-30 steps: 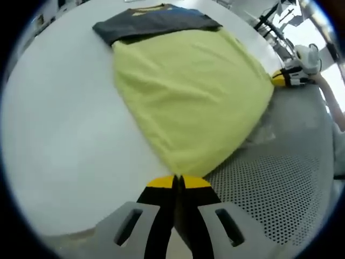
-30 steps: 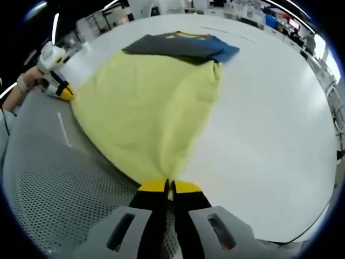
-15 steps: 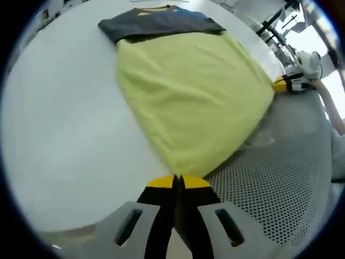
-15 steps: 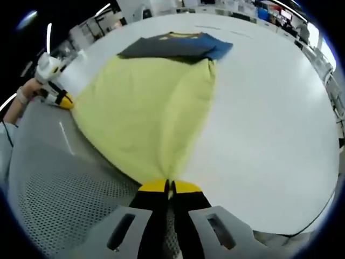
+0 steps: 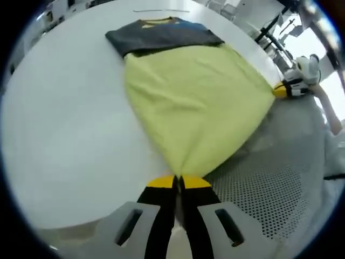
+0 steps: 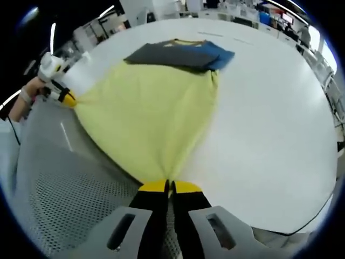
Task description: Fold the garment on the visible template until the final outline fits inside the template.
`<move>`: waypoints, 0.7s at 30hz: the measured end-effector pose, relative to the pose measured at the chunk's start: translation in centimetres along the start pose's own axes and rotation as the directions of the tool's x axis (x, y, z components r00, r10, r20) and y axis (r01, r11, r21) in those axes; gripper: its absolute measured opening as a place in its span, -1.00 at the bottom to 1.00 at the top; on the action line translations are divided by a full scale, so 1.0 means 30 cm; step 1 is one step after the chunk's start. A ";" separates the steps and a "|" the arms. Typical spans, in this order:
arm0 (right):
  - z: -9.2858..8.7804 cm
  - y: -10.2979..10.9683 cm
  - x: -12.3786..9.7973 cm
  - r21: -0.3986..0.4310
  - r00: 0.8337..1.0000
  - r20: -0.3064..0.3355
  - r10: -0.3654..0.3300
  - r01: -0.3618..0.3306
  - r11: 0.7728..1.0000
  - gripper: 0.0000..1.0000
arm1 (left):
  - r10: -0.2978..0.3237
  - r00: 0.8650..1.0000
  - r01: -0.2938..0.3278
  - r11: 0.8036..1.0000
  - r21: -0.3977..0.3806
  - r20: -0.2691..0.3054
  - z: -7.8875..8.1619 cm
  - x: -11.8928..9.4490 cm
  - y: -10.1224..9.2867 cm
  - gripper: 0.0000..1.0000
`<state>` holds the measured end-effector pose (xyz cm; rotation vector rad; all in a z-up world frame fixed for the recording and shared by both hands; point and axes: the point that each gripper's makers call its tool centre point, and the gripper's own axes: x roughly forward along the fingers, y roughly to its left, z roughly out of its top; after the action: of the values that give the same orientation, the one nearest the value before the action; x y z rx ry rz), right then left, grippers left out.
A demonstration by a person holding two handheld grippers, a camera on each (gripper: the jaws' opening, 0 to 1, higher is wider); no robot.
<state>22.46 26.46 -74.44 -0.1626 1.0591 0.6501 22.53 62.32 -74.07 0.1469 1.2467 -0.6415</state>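
Note:
A yellow-green garment [image 5: 194, 102] lies spread on the white table [image 5: 64, 124], stretched between both grippers. My left gripper [image 5: 178, 181] is shut on its near corner in the left gripper view. In the right gripper view the garment [image 6: 151, 116] runs down to my right gripper [image 6: 168, 185], shut on another corner. The right gripper [image 5: 285, 89] shows at the garment's right tip in the left gripper view; the left gripper [image 6: 62, 96] shows at its left tip in the right gripper view. I cannot make out a template outline.
A folded dark grey and blue garment pile [image 5: 161, 33] lies at the table's far end, touching the yellow garment's far edge; it shows as the pile [image 6: 180, 53] in the right gripper view. Grey perforated fabric [image 6: 59, 183] hangs near the table's front edge.
Both views have shifted slightly. The yellow garment is pulled tauter toward the grippers and its near edge has drawn in; both grippers stay shut on it.

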 end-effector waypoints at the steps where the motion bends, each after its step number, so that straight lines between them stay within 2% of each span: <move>1: 0.002 0.001 -0.003 -0.003 1.000 0.001 0.000 0.000 1.000 -0.93 | 0.002 1.000 -0.002 1.000 0.002 0.006 0.004 -0.008 0.000 -1.00; 21: 0.092 0.026 -0.129 -0.081 0.999 0.032 -0.020 0.023 0.996 -0.93 | 0.010 0.997 -0.011 1.000 0.017 0.073 0.067 -0.145 -0.045 -1.00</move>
<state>22.85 26.65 -69.64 -0.2340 1.0002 0.6748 22.73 61.94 -69.11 0.1430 1.1702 -0.6431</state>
